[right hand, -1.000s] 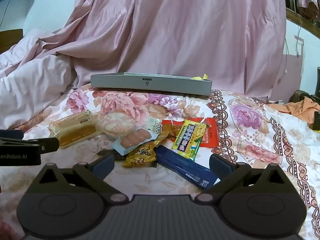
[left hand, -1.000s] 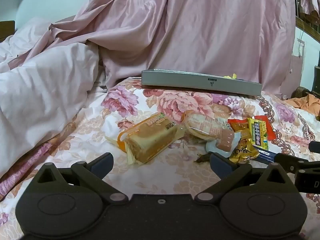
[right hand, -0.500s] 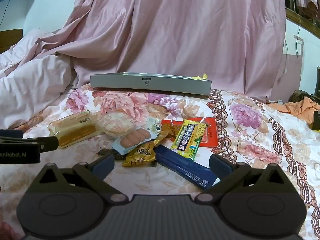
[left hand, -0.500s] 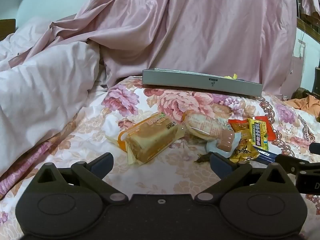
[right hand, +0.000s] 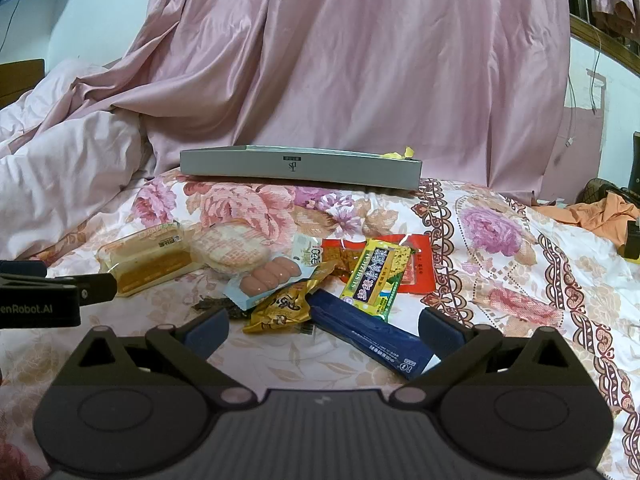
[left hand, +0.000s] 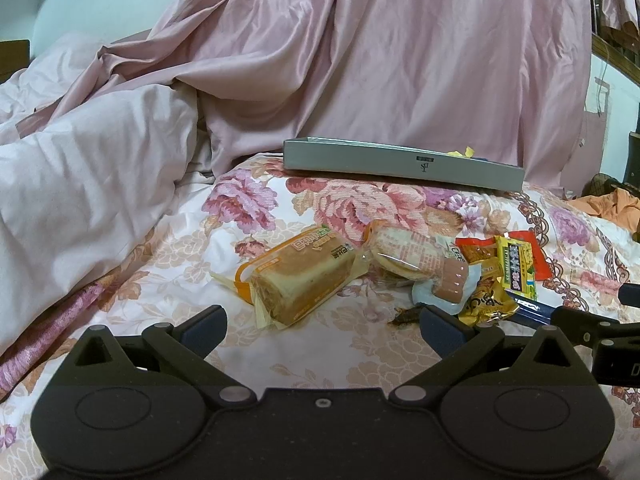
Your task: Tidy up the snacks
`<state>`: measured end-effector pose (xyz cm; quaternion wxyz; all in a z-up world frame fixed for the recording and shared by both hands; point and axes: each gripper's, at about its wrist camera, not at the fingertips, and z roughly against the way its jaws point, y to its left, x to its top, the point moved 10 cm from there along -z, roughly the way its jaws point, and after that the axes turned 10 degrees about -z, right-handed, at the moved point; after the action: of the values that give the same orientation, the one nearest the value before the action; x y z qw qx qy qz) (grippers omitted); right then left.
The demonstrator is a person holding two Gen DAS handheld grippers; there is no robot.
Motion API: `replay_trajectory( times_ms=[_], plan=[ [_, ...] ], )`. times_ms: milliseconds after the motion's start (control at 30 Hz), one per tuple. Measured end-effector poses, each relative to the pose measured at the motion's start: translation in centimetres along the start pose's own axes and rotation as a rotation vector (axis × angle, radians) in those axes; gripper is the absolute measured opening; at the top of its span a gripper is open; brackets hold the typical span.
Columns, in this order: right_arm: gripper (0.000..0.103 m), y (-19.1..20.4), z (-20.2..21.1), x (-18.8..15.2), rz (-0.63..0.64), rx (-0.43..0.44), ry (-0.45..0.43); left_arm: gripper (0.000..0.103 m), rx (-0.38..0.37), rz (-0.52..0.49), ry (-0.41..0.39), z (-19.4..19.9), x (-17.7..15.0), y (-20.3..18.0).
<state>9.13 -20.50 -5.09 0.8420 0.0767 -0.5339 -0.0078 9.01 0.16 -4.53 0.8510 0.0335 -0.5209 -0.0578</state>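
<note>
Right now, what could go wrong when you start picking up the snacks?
The snacks overlap in a heap: the gold packet lies on the blue packet, so grabbing one may drag its neighbor. The bedspread is soft, so open fingers might pinch cloth too. The gray tray sits far behind, so a slippery wrapper like the bread pack could drop on the way.

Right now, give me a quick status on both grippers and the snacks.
Left gripper open, empty. Right gripper open, empty. Snack pile loose on the bedspread, short of the grey tray. Nothing blocking.
</note>
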Motion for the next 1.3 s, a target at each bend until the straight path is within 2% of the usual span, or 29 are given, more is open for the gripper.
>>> replay_trajectory(
  times_ms=[967, 1300],
  plan=[
    [0.103, -0.12, 0.00, -0.28, -0.015, 0.006, 0.014, 0.102, -0.001, -0.009, 0.002, 0.02, -0.23, -0.48],
    [0.103, -0.20, -0.19, -0.42, -0.006, 0.023, 0.009, 0.102, -0.058, 0.010, 0.044, -0.69, -0.81, -0.72]
  ],
)
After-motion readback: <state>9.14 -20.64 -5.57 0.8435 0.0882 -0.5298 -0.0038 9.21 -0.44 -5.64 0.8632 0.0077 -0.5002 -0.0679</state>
